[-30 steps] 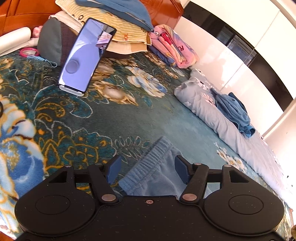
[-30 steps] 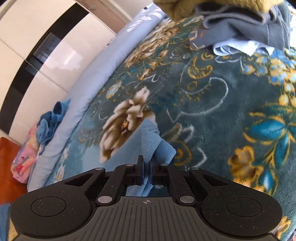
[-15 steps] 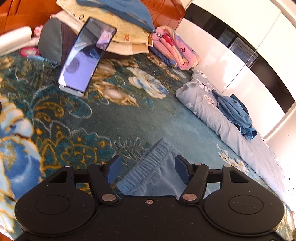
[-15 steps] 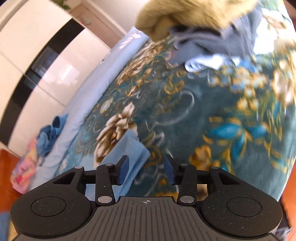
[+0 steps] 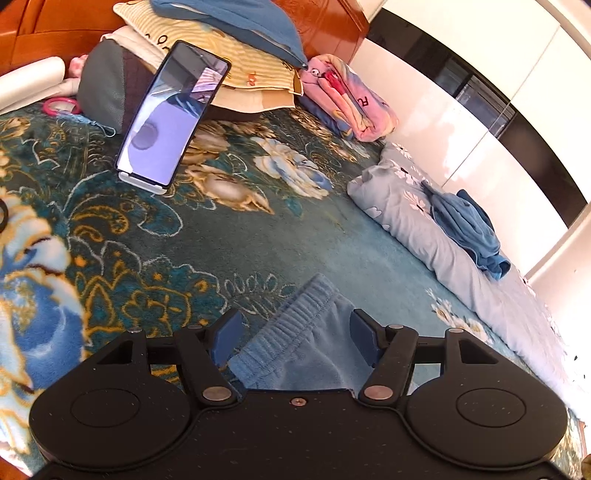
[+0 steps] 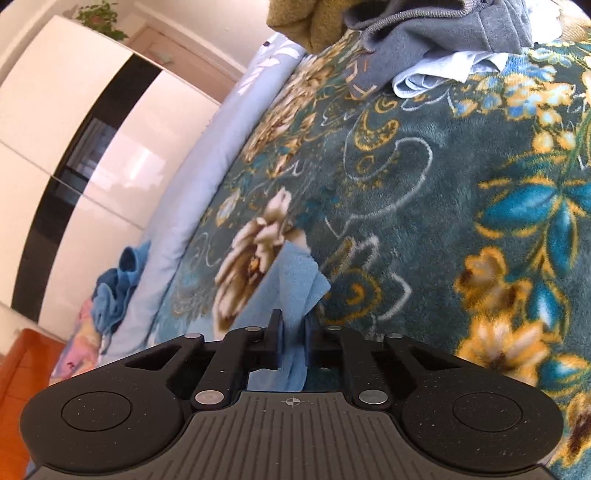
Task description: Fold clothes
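A: The right hand-held gripper pinches a fold of the soft light-blue fleece garment, jaws nearly closed on the cloth; the left hand-held gripper stands wide, its blue pads either side of the ribbed elastic waistband, gripping nothing.

B: The garment lies on the plush teal floral bed blanket. Risks?

A: Likely the thin pinch slips if pulled hard, fleece dragging on the pile. With the left side loose, the fold could skew or bunch.

B: Surroundings?

A: A glossy dark smartphone leans on its stand near the striped pillows; a crumpled grey garment sits beyond.
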`<control>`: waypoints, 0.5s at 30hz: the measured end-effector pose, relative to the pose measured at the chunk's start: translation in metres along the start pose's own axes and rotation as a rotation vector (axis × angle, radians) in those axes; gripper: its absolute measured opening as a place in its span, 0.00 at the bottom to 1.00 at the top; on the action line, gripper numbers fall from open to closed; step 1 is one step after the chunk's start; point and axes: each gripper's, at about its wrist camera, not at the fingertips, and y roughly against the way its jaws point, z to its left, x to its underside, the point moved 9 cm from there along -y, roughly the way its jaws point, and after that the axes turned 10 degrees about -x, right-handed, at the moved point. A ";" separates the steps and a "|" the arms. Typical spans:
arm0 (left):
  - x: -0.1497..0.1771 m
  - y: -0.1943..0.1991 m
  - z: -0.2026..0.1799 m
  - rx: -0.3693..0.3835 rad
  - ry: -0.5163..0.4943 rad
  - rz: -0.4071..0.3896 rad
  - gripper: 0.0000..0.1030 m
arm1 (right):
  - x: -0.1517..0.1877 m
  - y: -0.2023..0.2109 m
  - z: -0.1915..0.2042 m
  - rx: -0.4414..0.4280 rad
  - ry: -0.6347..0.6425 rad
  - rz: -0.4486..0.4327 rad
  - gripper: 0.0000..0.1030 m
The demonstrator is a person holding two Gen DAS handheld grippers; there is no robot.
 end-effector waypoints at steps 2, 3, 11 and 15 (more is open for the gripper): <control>-0.002 0.001 0.000 0.001 -0.004 -0.004 0.61 | -0.009 -0.001 0.005 -0.005 0.018 0.001 0.07; -0.003 0.002 0.000 0.003 -0.002 -0.008 0.61 | -0.014 0.000 0.010 0.000 0.047 -0.004 0.07; -0.004 0.001 0.003 0.017 0.022 -0.003 0.62 | -0.025 0.001 0.039 0.024 0.203 0.005 0.07; -0.006 0.000 0.006 0.021 0.037 -0.003 0.62 | -0.017 0.010 0.087 -0.041 0.337 0.011 0.06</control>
